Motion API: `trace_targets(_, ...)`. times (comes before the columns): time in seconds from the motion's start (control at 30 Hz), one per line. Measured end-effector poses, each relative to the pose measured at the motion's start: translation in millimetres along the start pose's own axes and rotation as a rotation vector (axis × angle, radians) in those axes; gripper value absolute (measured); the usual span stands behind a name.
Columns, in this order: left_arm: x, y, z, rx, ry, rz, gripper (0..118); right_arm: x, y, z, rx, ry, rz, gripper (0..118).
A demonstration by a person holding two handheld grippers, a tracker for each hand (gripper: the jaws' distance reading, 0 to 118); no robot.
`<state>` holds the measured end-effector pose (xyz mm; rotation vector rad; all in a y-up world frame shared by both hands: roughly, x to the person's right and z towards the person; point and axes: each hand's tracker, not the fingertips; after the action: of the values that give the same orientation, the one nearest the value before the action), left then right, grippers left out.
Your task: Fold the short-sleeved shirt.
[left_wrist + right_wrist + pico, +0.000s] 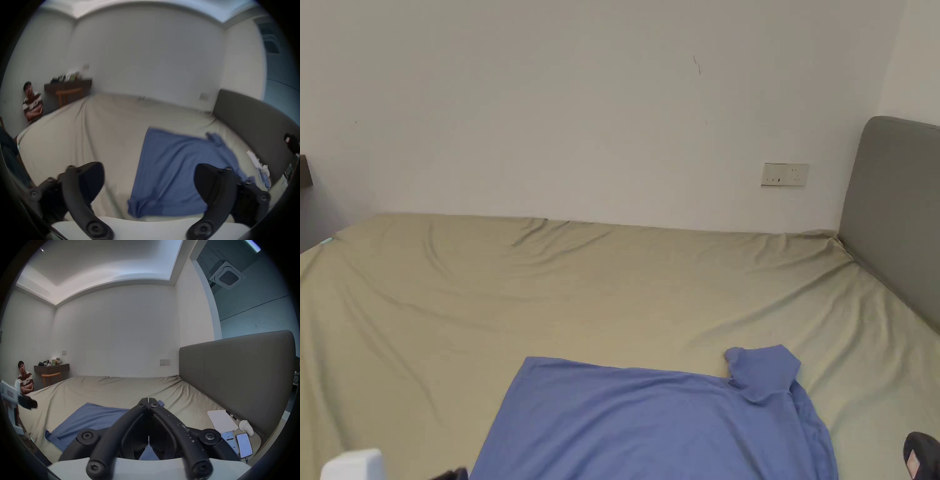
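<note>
Shirt: the blue short-sleeved shirt (650, 425) lies spread flat on the near part of the bed (581, 294), collar (762, 369) toward the far right, hem end toward the left.
Long axis: runs left to right across the bed, roughly parallel to the near edge; in the left gripper view the hem corner (138, 206) looks bunched.
Left gripper (149, 180): jaws spread wide, holding nothing, hovering above the bed; the shirt sits ahead and slightly right of the gap, its left edge just inside the left jaw's line.
Right gripper (148, 400): jaws closed tip to tip with no cloth visible between them; it hangs over the shirt's collar side, fabric below and to its left.
Nearer hand: judged by the views, the left is closer to the hem end, the right to the collar and sleeve end.
Next move, as a judgement: each gripper should drop to its own end of the long axis; the right jaws must open first.
Clutter: two phones (240, 444) and a white tablet (221, 420) lie by the headboard (235, 374), near the collar end.
</note>
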<state>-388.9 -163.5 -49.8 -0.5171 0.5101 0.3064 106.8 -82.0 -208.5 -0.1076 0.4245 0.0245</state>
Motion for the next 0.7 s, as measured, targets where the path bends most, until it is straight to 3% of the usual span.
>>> trace_targets(0.13,-1,-37,-36,-0.235,0.052,-0.073,109,0,-14,-9,-0.067,-0.002,0.008,1)
trace_targets(0.2,-1,-54,-49,-0.297,0.046,-0.081,101,1,-24,-14,-0.108,-0.004,0.008,1)
trace_targets(0.3,7,-67,-59,-0.310,0.027,-0.061,60,3,-39,-19,-0.174,-0.007,0.012,1)
trace_targets(0.4,8,-68,-61,-0.295,0.012,-0.039,10,6,-55,-25,-0.259,-0.009,0.038,3)
trace_targets(0.47,7,-66,-61,-0.278,0.003,-0.044,5,13,-64,-31,-0.328,-0.006,0.039,33)
trace_targets(0.5,7,-63,-59,-0.271,-0.009,-0.062,5,17,-70,-36,-0.384,-0.003,0.032,59)
trace_targets(0.53,8,-60,-55,-0.257,-0.019,-0.077,5,22,-77,-43,-0.451,-0.006,0.025,93)
trace_targets(0.57,8,-57,-52,-0.254,-0.020,-0.088,5,27,-85,-50,-0.507,0.006,0.021,111)
trace_targets(0.6,6,-56,-50,-0.244,-0.024,-0.097,5,32,-96,-59,-0.568,0.023,0.004,118)
trace_targets(0.7,2,-51,-42,-0.234,-0.034,-0.083,5,40,-129,-83,-0.708,0.004,-0.008,118)
